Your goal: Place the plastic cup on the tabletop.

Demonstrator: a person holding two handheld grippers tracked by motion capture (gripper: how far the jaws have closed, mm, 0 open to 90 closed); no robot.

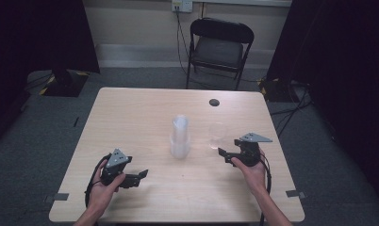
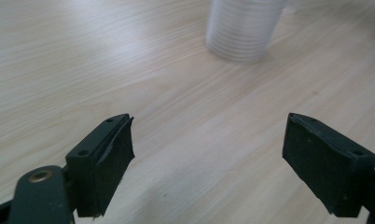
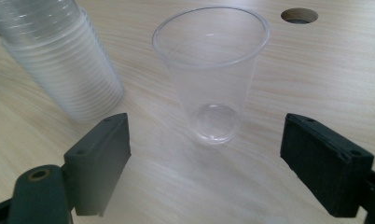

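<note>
While both grippers rest low over the wooden table (image 1: 131, 113), the stack of clear cups (image 1: 180, 136) stands upright near the table's middle and serves as the reference point. To the right of the stack, close but apart from it, a single clear cup (image 1: 217, 135) stands upright and empty. The right gripper (image 1: 225, 156), held just right of and nearer than that cup, has its jaws spread wide with nothing between them. The left gripper (image 1: 139, 177), well to the left of the stack and nearer the person, likewise has its jaws wide apart and empty. Beyond the stack, a round cable hole (image 1: 214, 102) sits near the table's far edge.
</note>
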